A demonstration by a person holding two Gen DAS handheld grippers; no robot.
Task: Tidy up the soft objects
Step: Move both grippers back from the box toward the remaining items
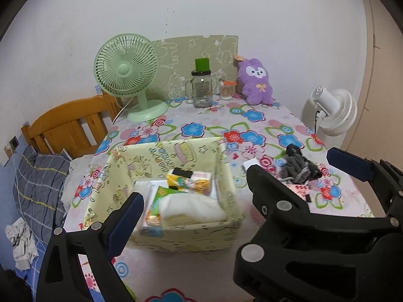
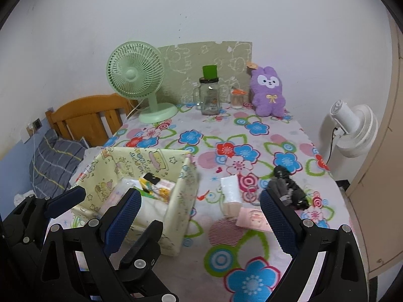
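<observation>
A pale yellow fabric storage box (image 1: 176, 234) (image 2: 180, 201) sits on the flowered table and holds a white folded cloth (image 1: 191, 207), tissue packs and small packets. A purple plush bunny (image 1: 255, 81) (image 2: 268, 91) leans at the back wall. A dark grey sock bundle (image 1: 298, 163) (image 2: 289, 188), a white tissue pack (image 2: 230, 190) and a pink packet (image 2: 254, 220) lie right of the box. My left gripper (image 1: 191, 198) is open and empty over the box's front. My right gripper (image 2: 199, 214) is open and empty, right of the box; it also shows in the left wrist view (image 1: 302, 166).
A green desk fan (image 1: 127, 75) (image 2: 136, 80), a glass jar with a green cup (image 1: 201, 85) (image 2: 209, 93) and a toothpick holder (image 1: 226, 89) stand at the back. A white fan (image 2: 352, 130) stands off the right edge. A wooden bed headboard (image 1: 70, 123) is left.
</observation>
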